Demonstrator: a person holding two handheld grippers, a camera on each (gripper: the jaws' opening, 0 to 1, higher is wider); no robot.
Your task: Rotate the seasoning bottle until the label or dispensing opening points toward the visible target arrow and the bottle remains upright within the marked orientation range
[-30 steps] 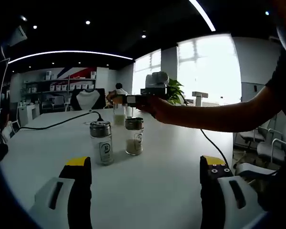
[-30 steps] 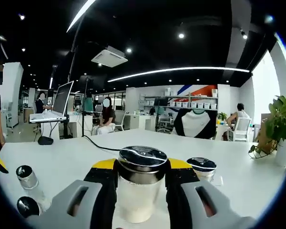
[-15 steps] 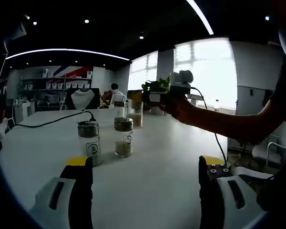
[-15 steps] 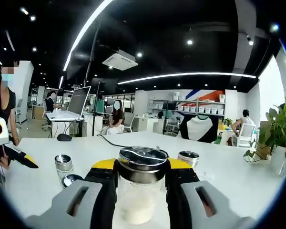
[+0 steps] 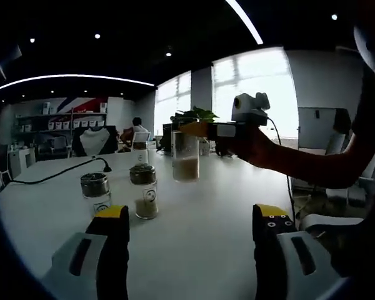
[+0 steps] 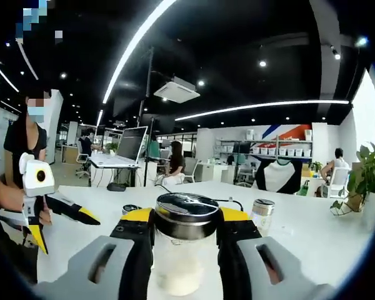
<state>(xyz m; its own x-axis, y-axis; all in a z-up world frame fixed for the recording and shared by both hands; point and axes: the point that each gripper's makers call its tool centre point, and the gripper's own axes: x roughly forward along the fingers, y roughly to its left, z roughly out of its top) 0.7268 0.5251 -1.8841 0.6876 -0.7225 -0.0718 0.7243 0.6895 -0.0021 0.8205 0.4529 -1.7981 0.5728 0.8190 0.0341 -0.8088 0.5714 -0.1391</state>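
Note:
My right gripper point(image 6: 186, 215) is shut on a clear seasoning bottle point(image 6: 184, 262) with a metal lid and pale powder inside, held upright. In the left gripper view the same bottle point(image 5: 185, 161) hangs above the white table point(image 5: 206, 250), gripped by the right gripper point(image 5: 197, 129) in a person's hand. Two smaller seasoning bottles point(image 5: 95, 191) point(image 5: 144, 190) stand on the table ahead of my left gripper point(image 5: 190, 220), which is open with nothing between its jaws. The left gripper point(image 6: 59, 226) also appears at the left of the right gripper view, open, held by a hand.
A black cable point(image 5: 56, 175) runs across the far table. A further bottle point(image 5: 140, 149) and a potted plant point(image 5: 197, 115) stand at the back. In the right gripper view a small bottle point(image 6: 260, 215) stands right of the held one. People sit at desks behind.
The right gripper has carried its bottle rightward and nearer, away from the two standing bottles. The right gripper view has swung so the left gripper shows larger at its left.

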